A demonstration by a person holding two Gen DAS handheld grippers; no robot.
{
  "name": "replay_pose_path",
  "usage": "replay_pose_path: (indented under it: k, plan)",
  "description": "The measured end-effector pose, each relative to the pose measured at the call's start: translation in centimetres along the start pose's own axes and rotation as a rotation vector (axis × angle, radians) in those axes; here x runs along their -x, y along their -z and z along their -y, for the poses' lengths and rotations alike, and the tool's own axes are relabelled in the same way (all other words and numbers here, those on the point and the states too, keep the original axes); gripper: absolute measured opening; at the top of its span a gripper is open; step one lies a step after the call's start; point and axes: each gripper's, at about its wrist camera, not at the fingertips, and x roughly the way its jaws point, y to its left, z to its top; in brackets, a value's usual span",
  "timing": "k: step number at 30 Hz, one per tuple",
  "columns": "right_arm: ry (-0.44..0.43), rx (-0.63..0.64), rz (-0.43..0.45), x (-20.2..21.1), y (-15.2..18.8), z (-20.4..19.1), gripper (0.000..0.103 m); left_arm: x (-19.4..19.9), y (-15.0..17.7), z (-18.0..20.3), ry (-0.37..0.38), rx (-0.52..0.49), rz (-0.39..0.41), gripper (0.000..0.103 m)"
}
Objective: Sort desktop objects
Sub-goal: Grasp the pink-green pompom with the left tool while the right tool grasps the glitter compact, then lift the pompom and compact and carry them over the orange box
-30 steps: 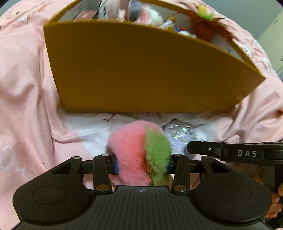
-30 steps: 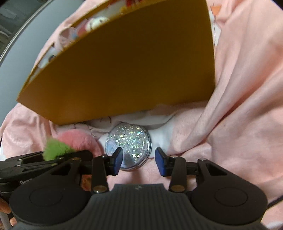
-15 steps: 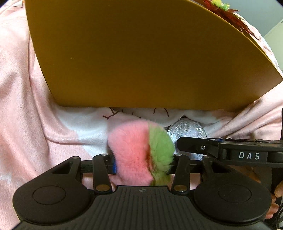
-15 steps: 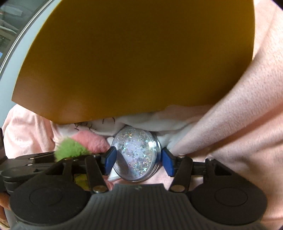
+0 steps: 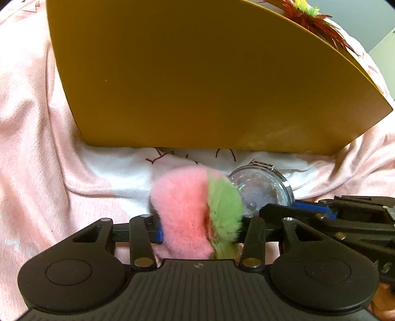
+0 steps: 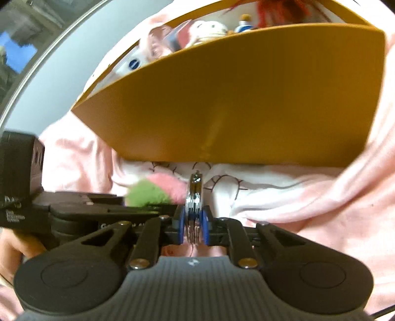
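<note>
Desktop objects are partly sorted already, judging by the toys that sit inside the yellow box. Two more things are in hand. Nearest to the left gripper [image 5: 200, 228] is a pink and green pompom [image 5: 197, 212], squeezed between its two pads and bulging out in front of them, so that gripper is grasping the pompom. Just to its right, the right gripper [image 6: 194, 226] has a round glitter compact [image 6: 195, 197] between its blue pads [image 6: 182, 226]; the compact stands on edge with its hinge pointing away, and the jaws are closing on its two flat faces, with the pads pressing against them. In the left wrist view the compact [image 5: 261, 187] shows just beyond the pompom, touching or nearly touching the fur.

Under both grippers lies a pink blanket [image 5: 32, 160] with a white printed patch straight ahead of the fingertips. Whether either object has left the cloth cannot be told for sure.

Further ahead, across that white patch, stands the yellow box [image 6: 234, 98], its near wall filling most of both views. Over its rim, plush toys [image 6: 205, 28] and a small figure show inside, and a red feathery thing [image 5: 311, 17] sticks up at the far right corner.

What seems left is to lift both objects over the near wall and drop them in. No other loose things show on the blanket in front of the box.
</note>
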Motion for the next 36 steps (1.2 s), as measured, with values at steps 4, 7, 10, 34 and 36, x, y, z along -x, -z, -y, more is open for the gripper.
replay_pose_path:
  k: [4,7,10,34,36]
  plan:
    - [0.017,0.018,0.009,1.3,-0.1,0.7,0.014,1.0,0.2,0.2,0.003,-0.013,0.034,0.049]
    - [0.029,0.021,0.021,1.8,0.0,0.4,0.014,2.2,0.4,0.5,0.021,-0.038,0.061,0.048]
    - [0.029,0.016,0.043,3.1,0.1,-0.4,0.014,3.9,0.5,0.9,0.047,-0.064,0.092,0.048]
    - [0.092,0.133,0.396,17.1,-8.2,-2.1,0.014,14.9,-10.0,7.0,0.16,-0.255,0.457,0.048]
    - [0.122,0.122,0.381,16.0,-9.3,-1.5,0.014,13.4,-10.8,6.9,0.141,-0.247,0.399,0.048]
